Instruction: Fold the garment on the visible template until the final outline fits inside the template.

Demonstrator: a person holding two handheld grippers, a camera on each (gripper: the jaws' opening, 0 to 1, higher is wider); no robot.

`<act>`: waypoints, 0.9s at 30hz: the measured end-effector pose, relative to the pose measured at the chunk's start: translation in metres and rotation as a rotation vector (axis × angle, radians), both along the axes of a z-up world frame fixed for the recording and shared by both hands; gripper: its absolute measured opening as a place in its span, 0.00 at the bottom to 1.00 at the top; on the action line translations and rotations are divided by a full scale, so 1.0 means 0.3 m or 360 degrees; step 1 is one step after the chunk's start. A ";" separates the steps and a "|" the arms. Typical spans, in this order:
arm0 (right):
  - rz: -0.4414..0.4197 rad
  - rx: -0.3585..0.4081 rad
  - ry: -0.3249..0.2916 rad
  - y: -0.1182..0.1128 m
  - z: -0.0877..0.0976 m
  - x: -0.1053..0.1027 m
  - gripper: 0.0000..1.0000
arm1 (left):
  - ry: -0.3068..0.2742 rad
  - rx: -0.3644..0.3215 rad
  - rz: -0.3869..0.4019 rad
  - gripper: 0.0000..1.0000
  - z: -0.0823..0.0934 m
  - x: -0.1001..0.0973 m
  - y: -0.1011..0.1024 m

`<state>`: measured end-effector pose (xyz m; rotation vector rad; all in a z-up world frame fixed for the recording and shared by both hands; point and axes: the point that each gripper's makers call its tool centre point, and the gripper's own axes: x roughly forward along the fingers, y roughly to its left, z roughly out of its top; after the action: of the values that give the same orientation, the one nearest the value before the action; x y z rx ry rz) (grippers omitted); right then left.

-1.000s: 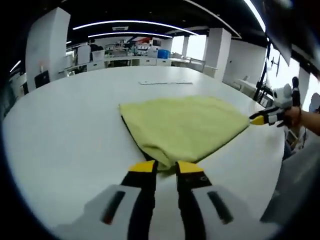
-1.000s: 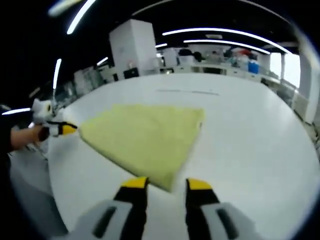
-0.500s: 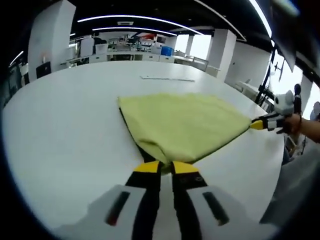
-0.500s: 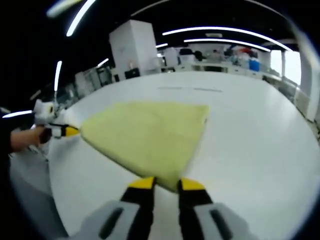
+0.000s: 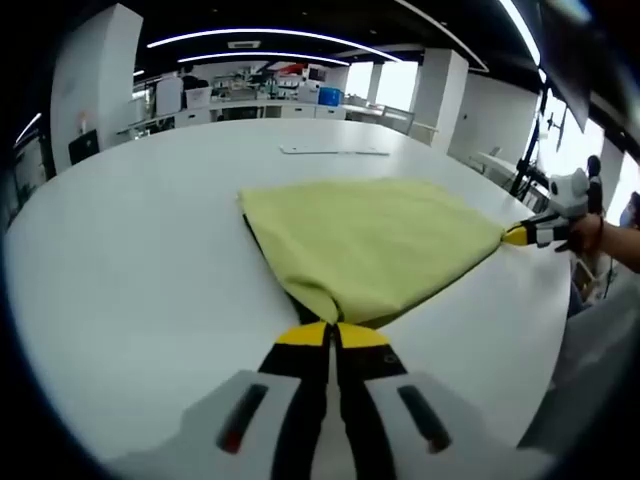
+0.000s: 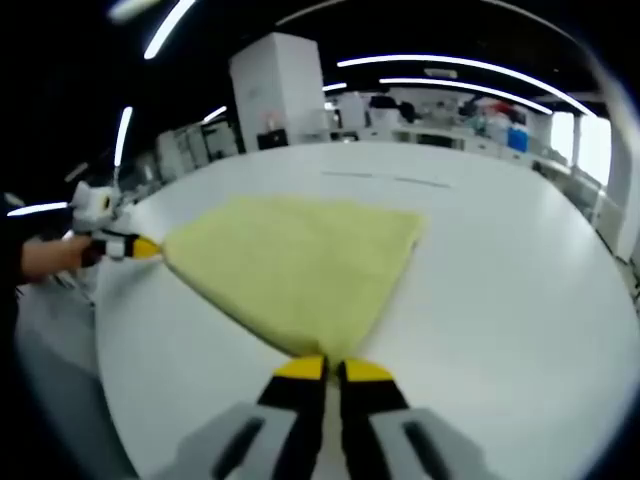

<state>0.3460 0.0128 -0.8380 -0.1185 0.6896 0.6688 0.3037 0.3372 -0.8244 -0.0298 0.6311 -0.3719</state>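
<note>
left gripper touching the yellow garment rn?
Touching. In the left gripper view the left gripper has its jaws closed together on the near corner of the yellow garment.

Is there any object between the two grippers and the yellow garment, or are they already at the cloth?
Nothing visible stands between them. The left gripper has its jaws shut on one corner of the yellow garment, and the right gripper has its jaws shut on another corner. The white table around the cloth looks bare.

Template mostly hidden under yellow garment point(image 5: 370, 245); gripped corners concealed between jaws.
</note>
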 end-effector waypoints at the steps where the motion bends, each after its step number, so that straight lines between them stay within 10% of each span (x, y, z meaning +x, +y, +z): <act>1: 0.0005 -0.0002 -0.0004 -0.001 -0.001 0.001 0.00 | 0.0002 0.0024 -0.0016 0.00 -0.002 -0.002 0.007; 15: 0.0002 -0.0004 0.0010 -0.012 0.003 -0.016 0.00 | -0.0005 0.0468 -0.0331 0.00 -0.038 -0.049 0.082; 27: 0.0020 -0.0010 0.0046 -0.018 0.004 -0.056 0.00 | 0.0052 0.0379 -0.0314 0.00 -0.057 -0.077 0.087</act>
<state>0.3293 0.0074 -0.8367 -0.1193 0.7190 0.6813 0.2806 0.3635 -0.8414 0.2555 0.7095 -0.4852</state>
